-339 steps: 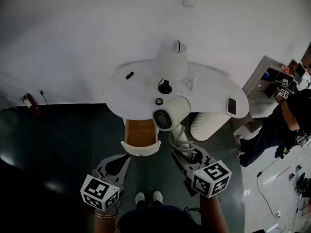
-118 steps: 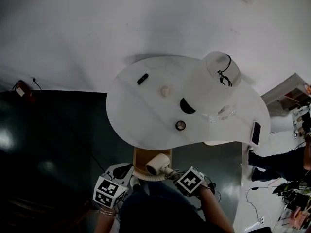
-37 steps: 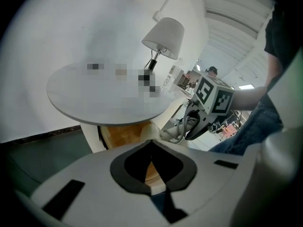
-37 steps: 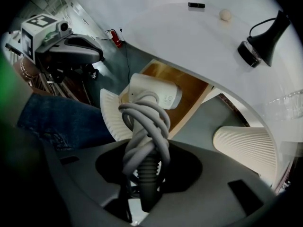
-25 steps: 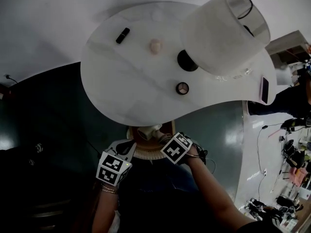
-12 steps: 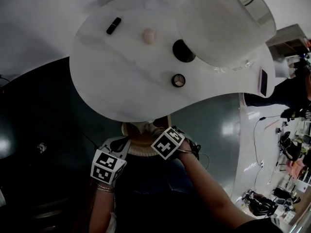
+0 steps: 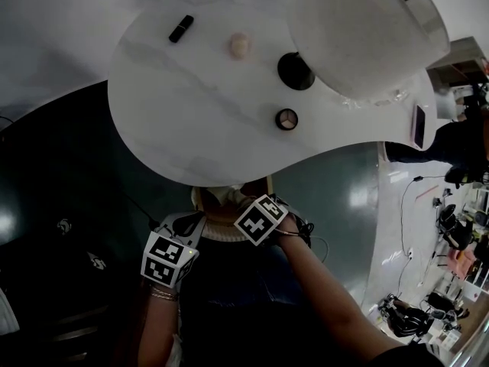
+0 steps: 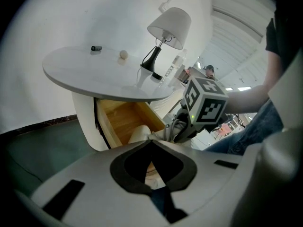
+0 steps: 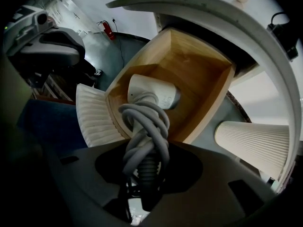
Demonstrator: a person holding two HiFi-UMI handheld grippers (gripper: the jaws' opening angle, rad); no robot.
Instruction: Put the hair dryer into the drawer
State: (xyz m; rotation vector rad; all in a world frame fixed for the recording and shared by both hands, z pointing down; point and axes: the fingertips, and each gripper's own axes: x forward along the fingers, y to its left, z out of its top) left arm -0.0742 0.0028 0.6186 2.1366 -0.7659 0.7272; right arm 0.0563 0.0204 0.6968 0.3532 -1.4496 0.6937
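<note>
The white hair dryer (image 9: 154,93) has its head inside the open wooden drawer (image 9: 199,74) under the white table (image 7: 191,113). Its grey cord is coiled round the handle. My right gripper (image 9: 147,167) points steeply down and is shut on that wrapped handle. In the head view the right gripper (image 7: 260,219) hovers over the drawer (image 7: 200,199), and only a bit of the hair dryer (image 7: 229,196) shows. My left gripper (image 7: 187,232) waits just left of the drawer front, jaws together and empty. From the left gripper (image 8: 151,143) view, the dryer (image 8: 139,134) lies in the drawer (image 8: 118,119).
On the table stand a lamp (image 7: 359,29) with a black base (image 7: 296,71), a small round pot (image 7: 286,118), a ball (image 7: 240,46), a black stick (image 7: 180,28) and a phone (image 7: 419,127). A ribbed white table leg (image 9: 255,141) stands right of the drawer. A person (image 7: 458,144) is far right.
My right gripper has sunk slightly, taking the hair dryer lower into the drawer. The left gripper has stayed about where it was.
</note>
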